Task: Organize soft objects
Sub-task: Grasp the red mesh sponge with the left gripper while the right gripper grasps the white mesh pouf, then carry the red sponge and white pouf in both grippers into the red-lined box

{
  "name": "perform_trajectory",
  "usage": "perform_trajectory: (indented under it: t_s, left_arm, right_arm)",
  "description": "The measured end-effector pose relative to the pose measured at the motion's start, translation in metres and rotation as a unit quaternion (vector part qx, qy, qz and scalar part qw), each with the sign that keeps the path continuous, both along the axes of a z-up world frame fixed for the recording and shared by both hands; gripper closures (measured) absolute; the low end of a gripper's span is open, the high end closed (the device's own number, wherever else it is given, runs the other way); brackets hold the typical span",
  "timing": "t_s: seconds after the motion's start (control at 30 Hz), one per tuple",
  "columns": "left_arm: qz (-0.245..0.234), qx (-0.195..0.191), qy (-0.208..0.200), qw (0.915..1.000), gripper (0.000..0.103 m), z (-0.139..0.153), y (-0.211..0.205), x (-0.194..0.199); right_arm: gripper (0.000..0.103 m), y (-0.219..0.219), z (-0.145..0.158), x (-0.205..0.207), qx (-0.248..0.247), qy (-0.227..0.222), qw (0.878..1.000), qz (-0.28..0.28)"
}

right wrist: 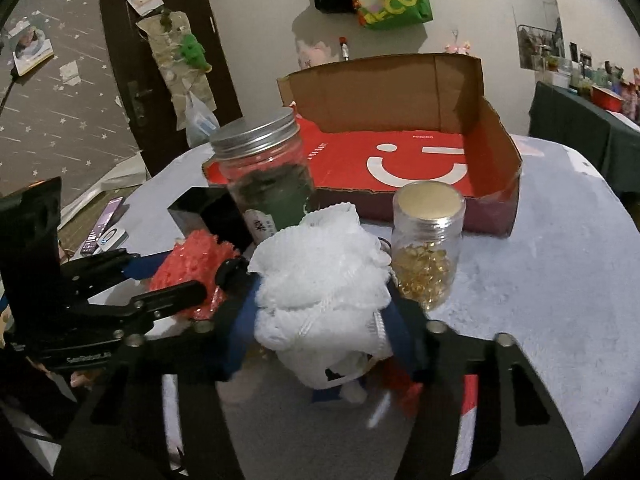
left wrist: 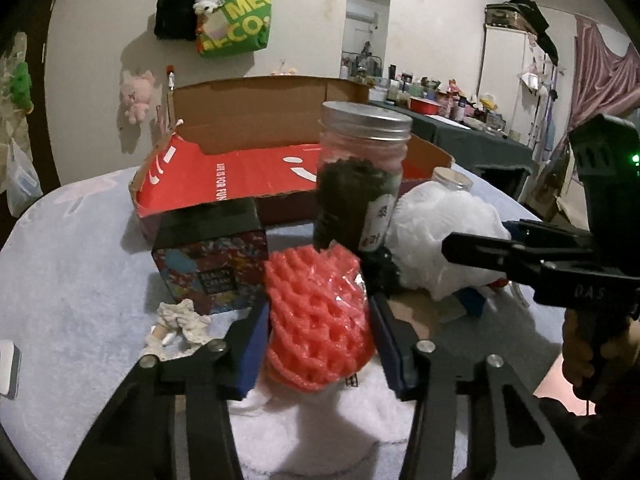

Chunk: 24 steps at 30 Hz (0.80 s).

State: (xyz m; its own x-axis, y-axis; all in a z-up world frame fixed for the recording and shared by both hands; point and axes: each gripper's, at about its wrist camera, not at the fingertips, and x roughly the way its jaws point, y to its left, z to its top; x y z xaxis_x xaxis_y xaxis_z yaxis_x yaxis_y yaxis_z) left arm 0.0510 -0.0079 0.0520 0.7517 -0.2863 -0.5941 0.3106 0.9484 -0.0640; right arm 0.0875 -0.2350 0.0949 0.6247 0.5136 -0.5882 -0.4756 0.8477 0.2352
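Note:
My left gripper (left wrist: 318,320) is shut on a pink foam net (left wrist: 316,316) just above the table; it also shows in the right wrist view (right wrist: 188,268). My right gripper (right wrist: 320,312) is shut on a white mesh bath pouf (right wrist: 320,276), which shows in the left wrist view (left wrist: 436,236) too. The open cardboard box with a red floor (right wrist: 420,156) stands behind, in the left wrist view (left wrist: 256,176) as well. A small white knitted item (left wrist: 180,320) lies on the table at the left.
A tall jar with dark contents (left wrist: 360,176) and a small jar of yellow capsules (right wrist: 426,240) stand before the box. A patterned black box (left wrist: 212,264) sits left. The table has a pale blue cloth (right wrist: 540,280). A white fluffy item (left wrist: 320,428) lies under the left gripper.

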Motion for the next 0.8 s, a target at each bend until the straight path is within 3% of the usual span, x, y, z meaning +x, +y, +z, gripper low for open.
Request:
perform_trajectory:
  t_s: [0.27,0.57,0.8]
  left_arm:
    - [-0.002,-0.004,-0.010,0.9999,0.062,0.009,0.001,-0.010]
    - [-0.002,-0.007,-0.036,0.9993,0.063,0.036,0.009,-0.019]
    - [-0.003,0.002,-0.071,0.9975,0.063,0.068,0.020,-0.019]
  right_arm:
    - [0.077,-0.002,0.012,-0.027,-0.008,-0.046,0.998,-0.029]
    - [0.079,-0.009,0.033,-0.047,0.010,-0.082,0.996,-0.042]
    - [0.079,-0.017,0.069,-0.058,0.016,-0.128,0.991,-0.045]
